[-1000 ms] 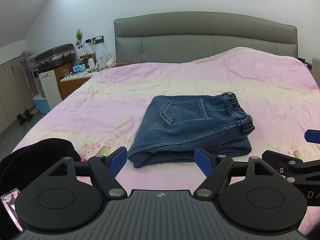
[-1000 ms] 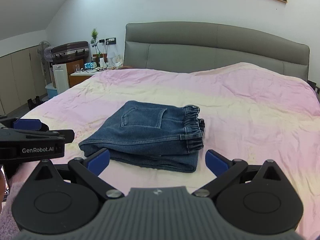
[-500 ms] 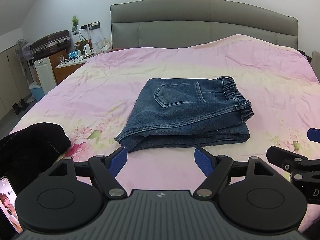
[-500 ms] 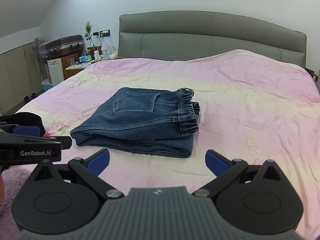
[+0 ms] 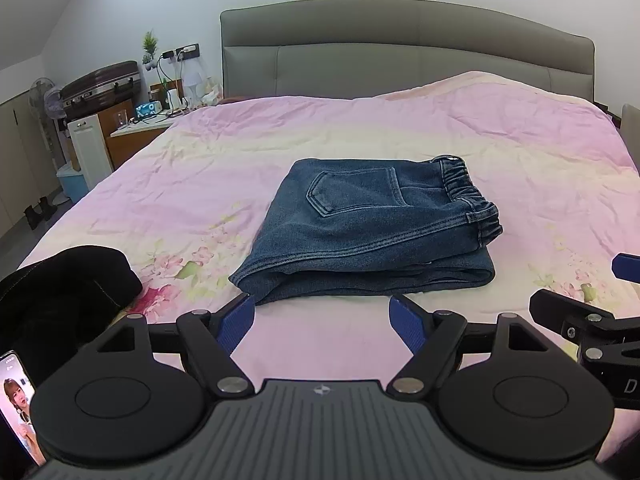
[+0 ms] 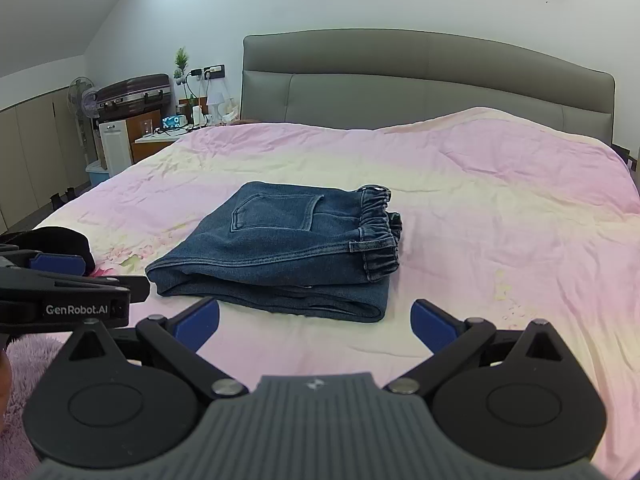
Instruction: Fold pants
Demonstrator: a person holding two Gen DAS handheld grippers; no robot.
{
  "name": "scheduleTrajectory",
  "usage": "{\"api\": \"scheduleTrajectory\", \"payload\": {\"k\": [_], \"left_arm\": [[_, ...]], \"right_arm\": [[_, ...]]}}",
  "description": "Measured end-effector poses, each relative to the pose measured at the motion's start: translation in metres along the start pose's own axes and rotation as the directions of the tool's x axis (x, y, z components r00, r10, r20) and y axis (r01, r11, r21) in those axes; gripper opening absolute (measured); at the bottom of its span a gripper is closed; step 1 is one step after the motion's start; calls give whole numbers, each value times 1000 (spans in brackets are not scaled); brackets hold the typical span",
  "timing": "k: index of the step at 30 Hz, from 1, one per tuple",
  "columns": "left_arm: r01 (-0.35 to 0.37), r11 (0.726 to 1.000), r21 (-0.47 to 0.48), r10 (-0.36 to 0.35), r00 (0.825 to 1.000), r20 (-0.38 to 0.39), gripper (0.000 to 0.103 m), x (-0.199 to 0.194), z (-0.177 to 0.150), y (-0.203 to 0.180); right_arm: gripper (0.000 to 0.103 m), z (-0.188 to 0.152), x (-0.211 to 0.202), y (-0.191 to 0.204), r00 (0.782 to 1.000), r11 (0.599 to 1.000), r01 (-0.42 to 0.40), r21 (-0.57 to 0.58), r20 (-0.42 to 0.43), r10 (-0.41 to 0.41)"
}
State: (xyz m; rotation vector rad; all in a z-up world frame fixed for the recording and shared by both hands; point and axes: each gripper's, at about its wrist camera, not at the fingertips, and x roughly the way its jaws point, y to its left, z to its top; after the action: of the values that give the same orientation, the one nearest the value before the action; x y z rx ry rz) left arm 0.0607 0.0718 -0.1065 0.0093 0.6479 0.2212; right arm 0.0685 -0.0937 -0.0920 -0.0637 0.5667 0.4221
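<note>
A: Reading the side of the left tongs [image 6: 64,276] from the right camera, the white lettering says "GenRobot.AI".

B: And on the right tongs [image 5: 618,292], seen from the left camera, only a "D" shows at the frame edge (the rest is cut off).

A: Where are the pants [image 5: 372,232]?

B: Folded into a compact stack on the bed [image 5: 200,184], waistband toward the right, back pocket on top. Both pairs of tongs sit on the near side of the pants, apart from the denim.

A: State of the tongs?

B: Left tongs [image 5: 322,318] spread wide, nothing between the blue pads. Right tongs [image 6: 314,322] spread wide too, gripping nothing.

A: Room around the pants?

B: Bare pink bedding lies beyond them toward the headboard [image 6: 428,80] and to their right. Left of the pants, at the bed's near edge, lies a black garment [image 5: 68,288], and a phone [image 5: 18,404] with a lit screen shows near it.
</note>
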Motion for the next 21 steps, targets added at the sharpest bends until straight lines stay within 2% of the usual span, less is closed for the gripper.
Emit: {"api": "scheduleTrajectory", "payload": {"k": [21], "left_arm": [[5, 1000, 7, -5, 1000, 11, 90, -6, 4, -1]], "right_arm": [[98, 0, -4, -3, 1000, 1000, -4, 7, 7, 4]]}}
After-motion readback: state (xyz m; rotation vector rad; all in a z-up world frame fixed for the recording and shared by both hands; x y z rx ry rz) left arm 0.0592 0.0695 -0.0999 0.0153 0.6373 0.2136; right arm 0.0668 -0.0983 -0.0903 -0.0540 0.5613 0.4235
